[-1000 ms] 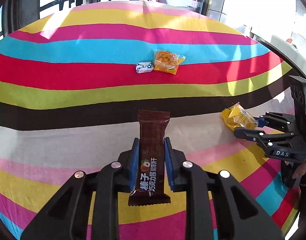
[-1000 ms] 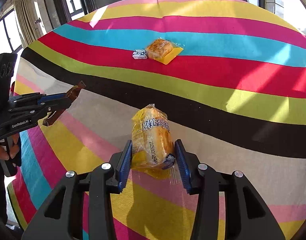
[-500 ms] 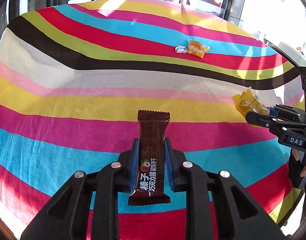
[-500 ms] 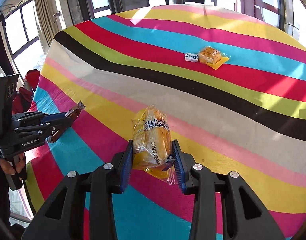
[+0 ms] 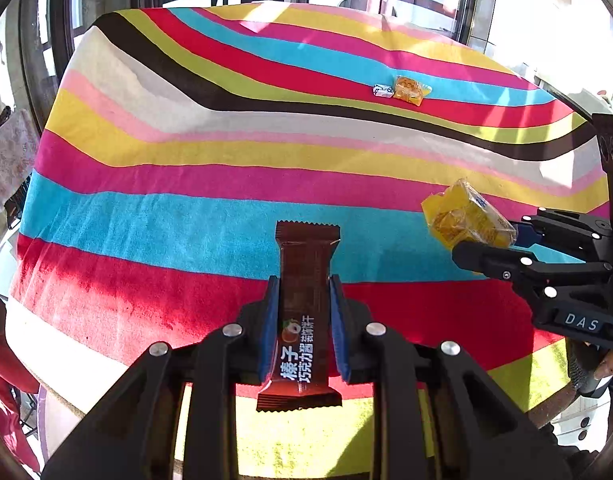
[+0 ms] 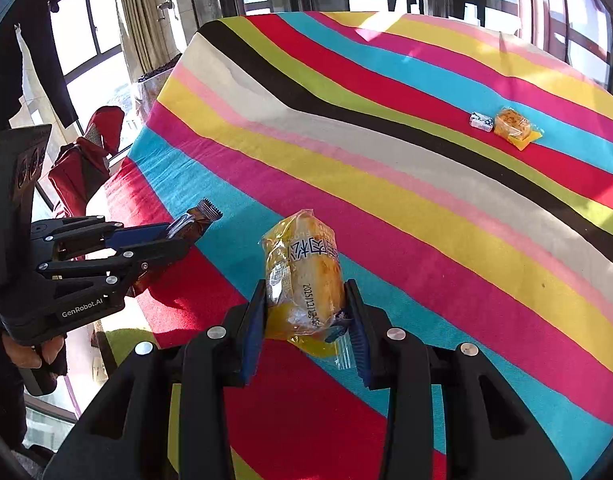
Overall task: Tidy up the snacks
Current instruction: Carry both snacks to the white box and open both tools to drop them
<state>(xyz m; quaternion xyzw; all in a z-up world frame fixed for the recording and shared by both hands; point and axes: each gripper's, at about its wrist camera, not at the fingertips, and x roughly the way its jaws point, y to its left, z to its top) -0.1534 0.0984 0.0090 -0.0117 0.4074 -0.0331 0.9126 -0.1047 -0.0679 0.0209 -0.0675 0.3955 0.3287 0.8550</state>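
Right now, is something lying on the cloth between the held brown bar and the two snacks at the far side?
Nothing visible: only bare striped cloth lies between the brown bar and the two snacks.

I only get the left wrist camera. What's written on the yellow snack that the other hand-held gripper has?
Observer: In the right wrist view the yellow snack packet faces the camera. It shows black characters on a white patch and a printed date starting 2025.
Kid: What does my gripper look like from there?
Observer: The left hand-held gripper has GenRobot.AI printed on its side, and the chocolate bar pokes out past its tips.
Kid: Who's holding it?
Observer: A person's left hand is wrapped around its handle, low at the picture's left edge.
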